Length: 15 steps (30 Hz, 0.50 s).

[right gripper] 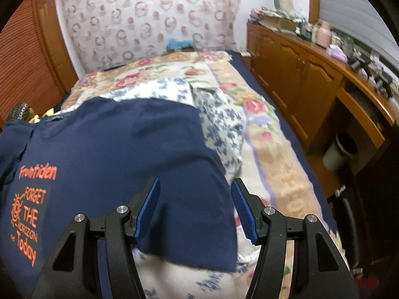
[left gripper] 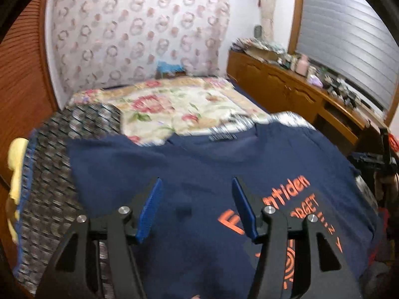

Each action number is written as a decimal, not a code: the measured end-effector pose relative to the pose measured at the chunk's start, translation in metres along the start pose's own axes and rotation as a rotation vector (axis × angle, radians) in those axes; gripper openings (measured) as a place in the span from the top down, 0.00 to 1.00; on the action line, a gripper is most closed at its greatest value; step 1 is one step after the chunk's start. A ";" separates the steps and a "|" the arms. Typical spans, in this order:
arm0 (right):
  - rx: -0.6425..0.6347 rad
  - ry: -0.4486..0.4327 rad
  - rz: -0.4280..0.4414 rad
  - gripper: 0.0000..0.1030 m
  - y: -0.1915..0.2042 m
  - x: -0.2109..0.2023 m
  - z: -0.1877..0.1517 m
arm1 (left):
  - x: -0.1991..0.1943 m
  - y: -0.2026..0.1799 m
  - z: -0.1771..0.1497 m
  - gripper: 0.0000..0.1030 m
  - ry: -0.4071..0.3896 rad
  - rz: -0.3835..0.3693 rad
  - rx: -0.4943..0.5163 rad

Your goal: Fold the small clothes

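A navy T-shirt (left gripper: pixel 199 169) with orange lettering lies spread flat on the bed, collar toward the far end. My left gripper (left gripper: pixel 197 186) hangs open over the shirt's left half, blue pads apart, nothing between them. In the right wrist view the same T-shirt (right gripper: pixel 124 144) fills the left side, its right sleeve and hem edge under the tool. My right gripper (right gripper: pixel 195 186) is open above that right edge, with only cloth below and nothing pinched.
A floral quilt (left gripper: pixel 174 104) covers the bed; a black-patterned cloth (left gripper: pixel 62 149) and a yellow item (left gripper: pixel 17 154) lie at the left. A blue-flowered white garment (right gripper: pixel 219 119) lies beside the shirt. A wooden sideboard (right gripper: pixel 311 74) with clutter runs along the right; a bin (right gripper: pixel 341 152) stands below.
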State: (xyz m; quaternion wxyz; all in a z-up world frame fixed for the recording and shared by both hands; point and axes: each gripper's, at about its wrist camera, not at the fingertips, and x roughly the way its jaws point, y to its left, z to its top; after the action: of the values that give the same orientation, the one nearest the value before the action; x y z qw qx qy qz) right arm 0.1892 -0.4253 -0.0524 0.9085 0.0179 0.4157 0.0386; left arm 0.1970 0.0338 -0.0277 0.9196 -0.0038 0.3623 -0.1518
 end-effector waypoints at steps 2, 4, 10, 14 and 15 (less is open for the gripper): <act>0.011 0.019 -0.007 0.41 -0.008 0.002 -0.005 | 0.012 -0.011 -0.008 0.44 0.035 -0.008 0.008; 0.025 0.037 -0.018 0.41 -0.013 0.001 -0.010 | 0.019 -0.018 -0.012 0.45 0.058 -0.014 0.019; 0.078 0.055 0.001 0.41 -0.024 -0.008 -0.028 | 0.035 -0.035 -0.024 0.45 0.107 -0.024 0.033; 0.109 0.074 0.029 0.41 -0.022 -0.008 -0.038 | 0.042 -0.041 -0.029 0.45 0.128 -0.016 0.054; 0.108 0.077 0.033 0.42 -0.020 -0.007 -0.040 | 0.043 -0.043 -0.030 0.45 0.135 -0.013 0.059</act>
State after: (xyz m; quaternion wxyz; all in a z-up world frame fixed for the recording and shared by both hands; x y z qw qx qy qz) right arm 0.1559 -0.4463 -0.0748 0.8887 0.0722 0.4516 0.0317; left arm 0.1952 -0.0159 -0.0736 0.8918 0.0310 0.4187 -0.1685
